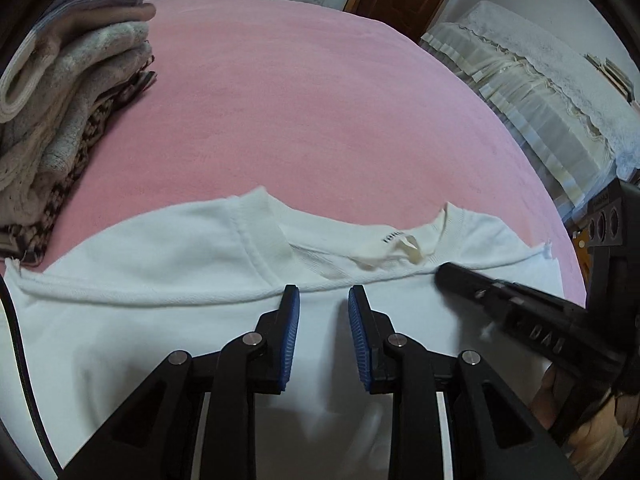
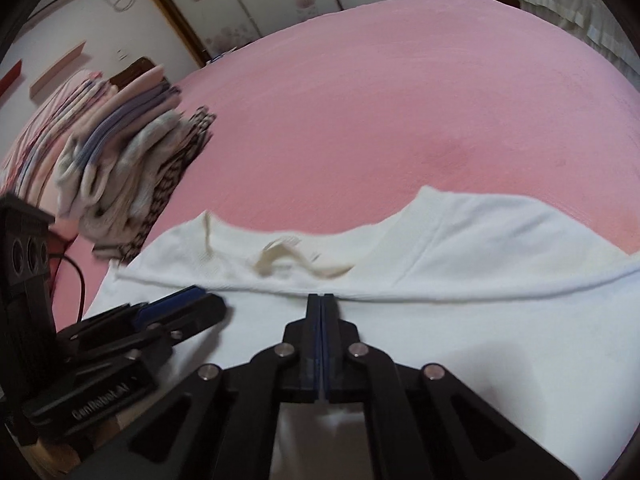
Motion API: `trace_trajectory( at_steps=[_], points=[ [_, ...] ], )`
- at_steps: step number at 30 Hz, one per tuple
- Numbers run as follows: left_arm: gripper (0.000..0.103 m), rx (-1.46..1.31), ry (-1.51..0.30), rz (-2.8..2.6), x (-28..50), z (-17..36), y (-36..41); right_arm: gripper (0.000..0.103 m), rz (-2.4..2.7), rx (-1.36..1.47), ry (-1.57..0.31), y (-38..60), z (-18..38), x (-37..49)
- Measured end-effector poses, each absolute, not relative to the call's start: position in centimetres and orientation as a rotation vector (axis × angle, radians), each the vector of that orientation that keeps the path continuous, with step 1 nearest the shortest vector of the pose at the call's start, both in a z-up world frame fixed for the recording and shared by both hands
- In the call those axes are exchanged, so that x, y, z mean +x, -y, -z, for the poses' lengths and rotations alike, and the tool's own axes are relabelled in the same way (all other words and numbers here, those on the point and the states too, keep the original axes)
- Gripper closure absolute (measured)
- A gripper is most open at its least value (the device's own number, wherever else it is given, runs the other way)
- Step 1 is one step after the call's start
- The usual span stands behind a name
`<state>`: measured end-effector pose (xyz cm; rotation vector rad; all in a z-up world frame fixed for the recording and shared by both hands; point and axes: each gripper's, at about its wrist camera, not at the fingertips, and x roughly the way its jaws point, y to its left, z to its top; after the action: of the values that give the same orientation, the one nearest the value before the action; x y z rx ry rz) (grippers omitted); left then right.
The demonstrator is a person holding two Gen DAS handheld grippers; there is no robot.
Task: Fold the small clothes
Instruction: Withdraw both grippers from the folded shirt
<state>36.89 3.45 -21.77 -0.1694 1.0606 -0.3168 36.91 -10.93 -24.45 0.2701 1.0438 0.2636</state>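
Note:
A white T-shirt [image 1: 160, 320] lies flat on the pink bed [image 1: 320, 100], its collar and label [image 1: 384, 248] facing away and a folded edge running across it. My left gripper [image 1: 324, 296] hovers over the shirt with its blue pads apart; their tips reach the folded edge and nothing is pinched. My right gripper [image 2: 323, 297] is shut, tips resting on that same edge of the T-shirt [image 2: 480, 320]; no cloth shows between its pads. Each gripper shows in the other's view: the right gripper [image 1: 442, 274] to the right, the left gripper [image 2: 206, 298] to the left.
A stack of folded clothes [image 1: 68, 92] stands on the bed's left side, seen as the stack [image 2: 120, 168] in the right wrist view. Lace-covered furniture [image 1: 540, 92] stands beyond the bed's right edge. Pink sheet [image 2: 400, 100] stretches behind the shirt. A hand [image 1: 592, 432] holds the right gripper.

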Motion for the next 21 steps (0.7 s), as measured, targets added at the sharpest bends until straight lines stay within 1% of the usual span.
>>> trace_trajectory(
  at_steps=[5,11,15,17,21],
  points=[
    [0.078,-0.197,-1.03,0.319,37.7,22.1,-7.7,0.103,-0.18,0.243,-1.021,15.2,24.0,36.5],
    [0.078,-0.248,-0.97,0.285,37.3,22.0,-13.0,0.103,-0.061,0.228,-0.975,22.5,23.4,34.8],
    [0.078,-0.26,-0.958,0.218,37.5,21.9,-15.3,0.103,0.028,0.275,-0.967,26.9,23.4,34.6],
    [0.078,-0.247,-0.961,0.167,38.0,22.0,-16.2,0.103,0.02,0.323,-0.965,28.0,23.3,34.6],
    [0.078,-0.209,-0.973,0.141,38.3,22.4,-16.6,0.103,0.044,0.284,-0.956,27.7,22.9,34.4]
  ],
)
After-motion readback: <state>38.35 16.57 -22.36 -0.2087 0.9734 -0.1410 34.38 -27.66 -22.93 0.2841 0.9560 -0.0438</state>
